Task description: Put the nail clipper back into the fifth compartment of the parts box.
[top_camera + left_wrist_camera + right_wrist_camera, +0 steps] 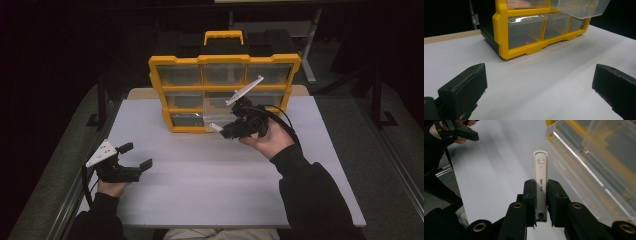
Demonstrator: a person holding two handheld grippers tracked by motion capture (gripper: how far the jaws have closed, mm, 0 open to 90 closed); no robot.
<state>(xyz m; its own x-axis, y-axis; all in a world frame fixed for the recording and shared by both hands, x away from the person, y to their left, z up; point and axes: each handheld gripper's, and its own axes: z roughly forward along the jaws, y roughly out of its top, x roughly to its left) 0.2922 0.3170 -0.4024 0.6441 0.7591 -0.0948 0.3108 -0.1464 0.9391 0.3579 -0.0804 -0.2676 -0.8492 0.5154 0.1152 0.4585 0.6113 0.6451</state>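
Observation:
A yellow organiser (225, 90) with clear drawers stands at the back middle of the white board. One clear drawer (216, 116) in its lower rows is pulled out. My right gripper (228, 131) hovers just in front of that drawer, shut on a slim white stick-shaped object (540, 167) printed with small marks; its tip (215, 127) points left. In the right gripper view the open drawer (594, 165) lies just right of the stick. My left gripper (137, 155) rests at the front left, open and empty, with its jaws wide apart toward the organiser (524, 32).
The white board (210, 180) covers the table, with bare room in front of the organiser. The pulled-out drawer (580, 8) overhangs the board. Metal table rails run along both sides, with dark floor beyond them.

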